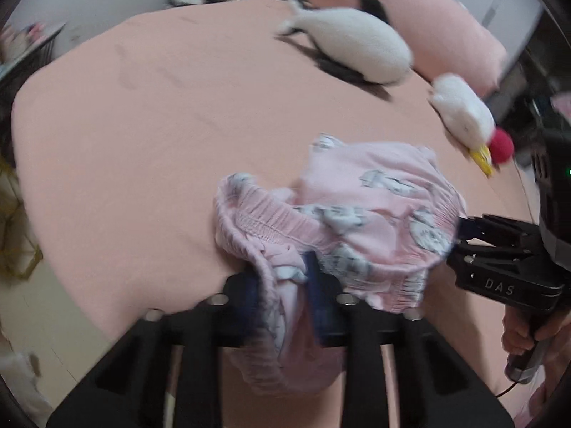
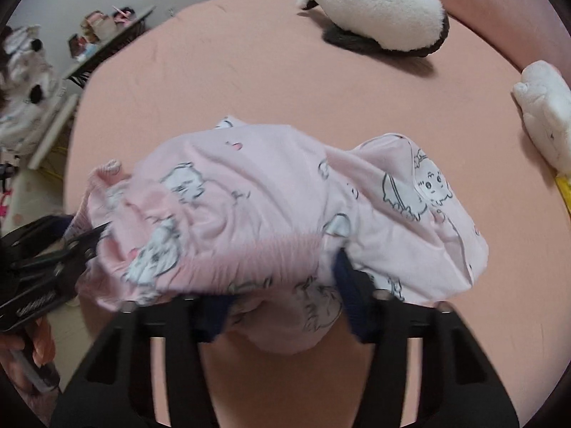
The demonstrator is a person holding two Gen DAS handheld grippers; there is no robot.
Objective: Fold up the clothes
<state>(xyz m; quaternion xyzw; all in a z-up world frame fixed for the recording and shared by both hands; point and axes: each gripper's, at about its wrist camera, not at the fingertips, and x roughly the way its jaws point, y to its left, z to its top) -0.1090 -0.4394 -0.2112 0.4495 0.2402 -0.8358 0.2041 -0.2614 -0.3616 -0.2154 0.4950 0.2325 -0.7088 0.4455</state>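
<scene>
Pink children's shorts [image 1: 360,221] with a white cartoon print and a ribbed elastic waistband are held bunched above the pink bed. My left gripper [image 1: 285,285] is shut on the waistband at one end. My right gripper [image 2: 282,303] is shut on the waistband at the other end; the shorts [image 2: 271,210] drape over its fingers. The right gripper also shows in the left wrist view [image 1: 460,232] at the right. The left gripper shows in the right wrist view [image 2: 92,239] at the left edge.
The pink bedsheet [image 1: 150,135] spreads beyond the shorts. A white and dark plush toy [image 1: 357,46] lies at the far side, a white plush chicken [image 1: 464,114] with a red comb at the right, a pink pillow [image 1: 428,18] behind. A cluttered shelf [image 2: 103,35] stands left of the bed.
</scene>
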